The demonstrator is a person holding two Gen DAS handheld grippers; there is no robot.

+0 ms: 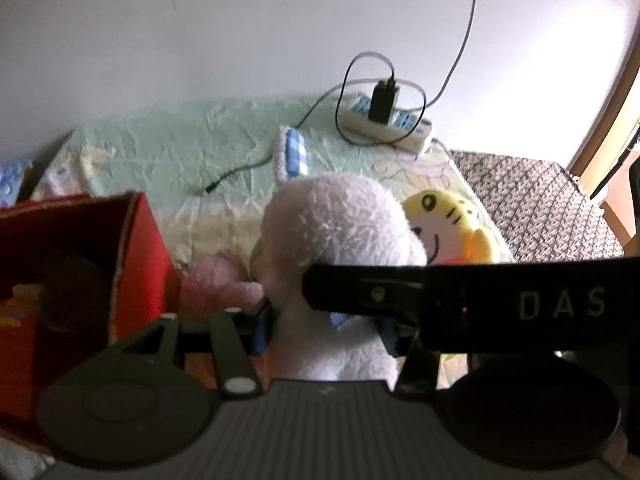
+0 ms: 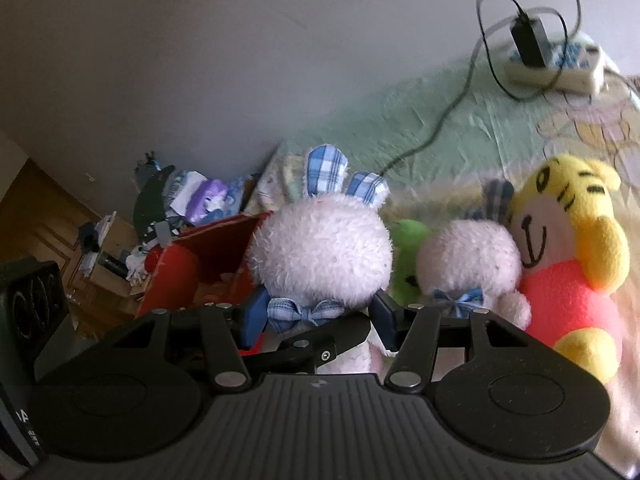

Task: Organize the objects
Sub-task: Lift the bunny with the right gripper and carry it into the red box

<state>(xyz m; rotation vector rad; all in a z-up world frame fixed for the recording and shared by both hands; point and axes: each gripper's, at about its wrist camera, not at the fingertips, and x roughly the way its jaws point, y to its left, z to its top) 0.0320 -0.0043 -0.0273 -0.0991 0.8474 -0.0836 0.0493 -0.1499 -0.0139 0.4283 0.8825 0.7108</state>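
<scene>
A: Gripping a white plush rabbit [image 1: 340,248] around its neck, the left gripper [image 1: 326,330] has its blue pads clamped on either side of the toy. Seen from behind in the left wrist view, the rabbit's round furry head fills the middle, with one blue checked ear standing above it.

B: And the right gripper [image 2: 318,320]?

A: In the right wrist view its blue pads sit on both sides of a white rabbit [image 2: 322,254] at the blue checked bow under the head. They look pressed into the fur. A black arm of the other gripper crosses just below the bow, so both tools meet at the same toy.

B: Where are the other toys?

A: They stand on a pale green quilted bedspread [image 1: 180,140]. Just right of the held rabbit is a small green plush [image 2: 408,256], then a second, smaller white rabbit [image 2: 468,256] with its own blue bow, touching a yellow tiger doll [image 2: 568,240] in a pink top.

B: Is there a container?

A: Yes, an open red cardboard box [image 1: 140,260] stands just left of the held rabbit. A pink plush [image 1: 218,284] lies between the box and the rabbit.

B: Anything else?

A: A white power strip [image 1: 388,124] with a black charger plugged in lies at the far edge by the wall, its cable trailing across the bedspread.
</scene>
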